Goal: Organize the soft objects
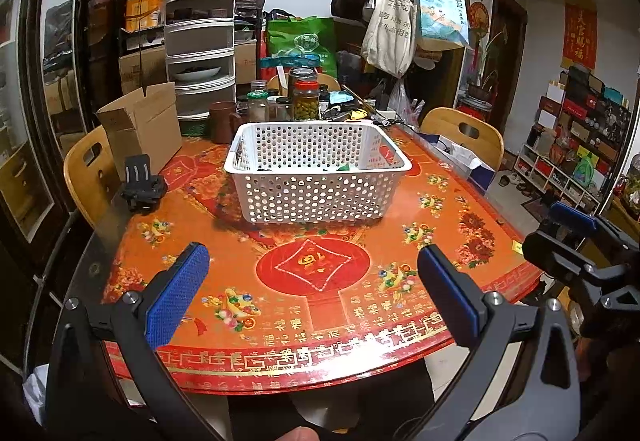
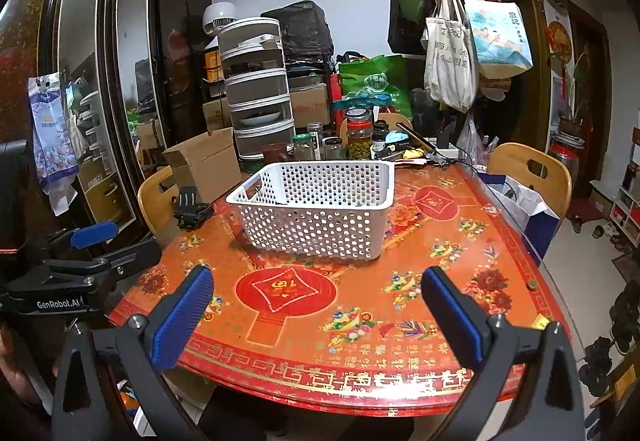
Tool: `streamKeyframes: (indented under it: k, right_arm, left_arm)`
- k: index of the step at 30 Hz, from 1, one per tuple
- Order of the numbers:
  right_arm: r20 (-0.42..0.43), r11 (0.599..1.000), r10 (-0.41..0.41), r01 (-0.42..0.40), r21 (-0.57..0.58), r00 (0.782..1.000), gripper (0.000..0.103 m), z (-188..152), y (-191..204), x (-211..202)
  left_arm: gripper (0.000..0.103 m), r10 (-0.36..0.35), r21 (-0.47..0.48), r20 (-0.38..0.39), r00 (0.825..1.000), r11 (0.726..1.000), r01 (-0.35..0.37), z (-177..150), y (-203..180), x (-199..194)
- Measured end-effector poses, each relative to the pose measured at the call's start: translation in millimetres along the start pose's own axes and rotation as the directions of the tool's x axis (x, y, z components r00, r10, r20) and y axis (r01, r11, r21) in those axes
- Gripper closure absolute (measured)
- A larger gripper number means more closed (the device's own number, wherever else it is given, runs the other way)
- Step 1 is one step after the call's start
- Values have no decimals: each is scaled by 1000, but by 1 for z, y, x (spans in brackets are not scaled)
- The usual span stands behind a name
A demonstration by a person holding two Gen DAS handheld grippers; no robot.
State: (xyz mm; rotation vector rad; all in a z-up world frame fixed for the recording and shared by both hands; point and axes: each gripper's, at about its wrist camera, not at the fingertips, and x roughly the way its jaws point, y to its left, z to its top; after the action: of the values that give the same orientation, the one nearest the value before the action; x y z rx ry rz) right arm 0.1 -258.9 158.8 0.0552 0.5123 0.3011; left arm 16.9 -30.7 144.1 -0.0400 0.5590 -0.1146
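A white perforated basket stands in the middle of the red patterned table. Through its holes and over its rim I glimpse dark items and a bit of green; what they are is hidden. My left gripper is open above the near table edge, nothing between its blue pads. My right gripper is also open and empty, short of the basket. Each gripper shows at the edge of the other's view: the right one and the left one.
A black clamp-like mount lies left of the basket beside an open cardboard box. Jars, a stacked food cover and clutter crowd the table's far side. Wooden chairs flank the table.
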Motion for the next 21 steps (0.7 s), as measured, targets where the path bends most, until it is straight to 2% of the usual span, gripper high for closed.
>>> streamKeyframes:
  k: [21]
  right_arm:
    - [-2,1000,5,-5,5,1000,0,-2,1,0]
  left_arm:
    - [0,0,-1,-7,1000,1000,0,-4,1,2]
